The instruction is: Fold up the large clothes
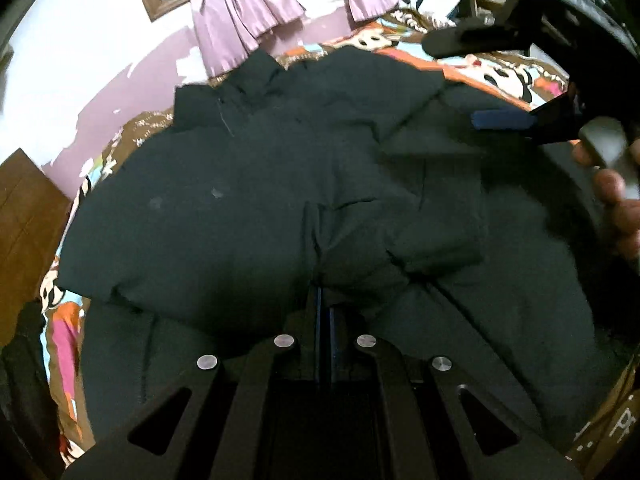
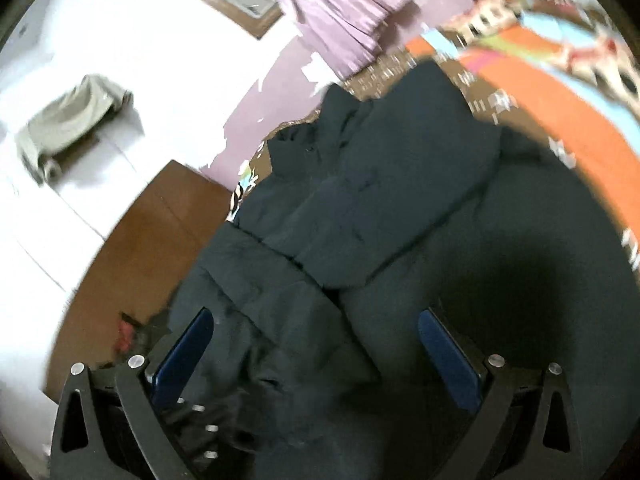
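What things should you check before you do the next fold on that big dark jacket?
1. Jacket lies on the bed cover: ok.
2. Left gripper has cloth in it: jaws are shut, with a fold of jacket running up to the tips, but a pinch is not clear: cannot tell.
3. Right gripper is free: jaws wide open over the jacket, nothing held: ok.
4. Jacket is smooth: wrinkled and bunched in the middle: not ok.
5. Collar is in sight: ok.
6. Pictures are sharp enough: right wrist view is blurred: not ok.
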Demonstrator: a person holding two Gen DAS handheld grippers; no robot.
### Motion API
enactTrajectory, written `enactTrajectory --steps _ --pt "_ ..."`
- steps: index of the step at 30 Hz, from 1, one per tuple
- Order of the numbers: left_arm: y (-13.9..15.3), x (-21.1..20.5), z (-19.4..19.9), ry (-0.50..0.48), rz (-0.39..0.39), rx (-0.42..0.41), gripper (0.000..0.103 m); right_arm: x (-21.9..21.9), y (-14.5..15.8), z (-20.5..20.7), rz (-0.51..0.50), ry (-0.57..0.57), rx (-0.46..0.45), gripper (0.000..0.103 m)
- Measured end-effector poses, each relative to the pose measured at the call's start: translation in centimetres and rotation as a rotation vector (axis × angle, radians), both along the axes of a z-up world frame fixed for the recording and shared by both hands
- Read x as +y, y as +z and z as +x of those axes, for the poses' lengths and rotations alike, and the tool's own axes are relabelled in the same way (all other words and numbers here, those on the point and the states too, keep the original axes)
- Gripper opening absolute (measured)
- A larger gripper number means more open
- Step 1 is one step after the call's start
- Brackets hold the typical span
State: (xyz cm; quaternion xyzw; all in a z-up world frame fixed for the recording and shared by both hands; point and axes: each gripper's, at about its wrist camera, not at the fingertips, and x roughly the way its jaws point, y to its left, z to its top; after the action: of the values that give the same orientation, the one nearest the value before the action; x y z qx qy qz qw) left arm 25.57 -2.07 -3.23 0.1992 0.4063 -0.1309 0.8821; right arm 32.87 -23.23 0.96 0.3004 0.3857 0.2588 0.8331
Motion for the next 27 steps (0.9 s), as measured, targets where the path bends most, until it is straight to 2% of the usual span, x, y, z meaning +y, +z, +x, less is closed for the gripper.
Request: enactTrajectory --steps 3,6,8,9,10,11,12,14,15,18,20,22,23,24,27 --pt "-0.8 1.6 0.9 -0.002 -0.024 0.012 0.001 -0.2 -0.9 0.3 0.038 0.011 0.047 0.098" --pt "-1.7 1.7 -0.4 0.009 -0.065 0.030 0.001 0.7 -1.1 0.3 -0.066 0.021 0.080 0.085" --pt "-1.8 1.8 -0.5 0.016 -0.087 0.037 0.001 1.6 -1.0 0.3 -0.157 0.037 0.094 0.069" --pt "-1.8 1.9 -0.3 0.018 -0.095 0.040 0.001 2.1 -1.0 0.2 -0.197 0.049 0.097 0.066" --pt "-1.7 2.0 -0.3 0.020 -0.104 0.043 0.001 2.6 -0.8 0.0 -0.239 0.067 0.095 0.056" --pt "-1.7 2.0 -0.3 0.020 -0.109 0.048 0.001 2.9 -0.8 -0.2 -0.260 0.079 0.094 0.043" --pt "-1.6 1.8 -0.7 0.019 -0.110 0.048 0.002 3.2 -0.9 -0.4 -0.274 0.096 0.096 0.037" --pt "-1.4 1.7 -0.9 0.007 -0.104 0.037 0.002 3.6 -0.9 -0.7 -0.290 0.126 0.100 0.017" --pt "-1.4 1.6 -1.1 0.004 -0.100 0.034 0.002 3.7 -0.8 -0.9 -0.300 0.137 0.094 0.013" --pt "-1.1 1.7 -1.4 -0.023 -0.118 0.025 0.006 4.2 -0.1 -0.9 -0.346 0.148 0.050 0.007" --pt "-0.2 2.1 -1.9 -0.066 -0.188 0.002 0.011 3.9 0.9 -1.2 -0.376 0.131 -0.001 0.007" --pt "0.8 2.5 -2.3 -0.107 -0.266 -0.015 0.024 3.8 2.5 -0.8 -0.410 0.093 -0.062 0.007" --pt "1.2 2.7 -2.4 -0.115 -0.294 -0.022 0.038 3.7 3.6 -0.6 -0.442 0.067 -0.104 0.007" --pt "1.7 3.0 -2.4 -0.105 -0.314 -0.043 0.048 3.4 4.6 -0.3 -0.476 0.037 -0.144 0.007" --pt "2.7 3.8 -1.6 -0.058 -0.357 -0.067 0.048 2.6 6.6 1.0 -0.538 -0.041 -0.215 0.007"
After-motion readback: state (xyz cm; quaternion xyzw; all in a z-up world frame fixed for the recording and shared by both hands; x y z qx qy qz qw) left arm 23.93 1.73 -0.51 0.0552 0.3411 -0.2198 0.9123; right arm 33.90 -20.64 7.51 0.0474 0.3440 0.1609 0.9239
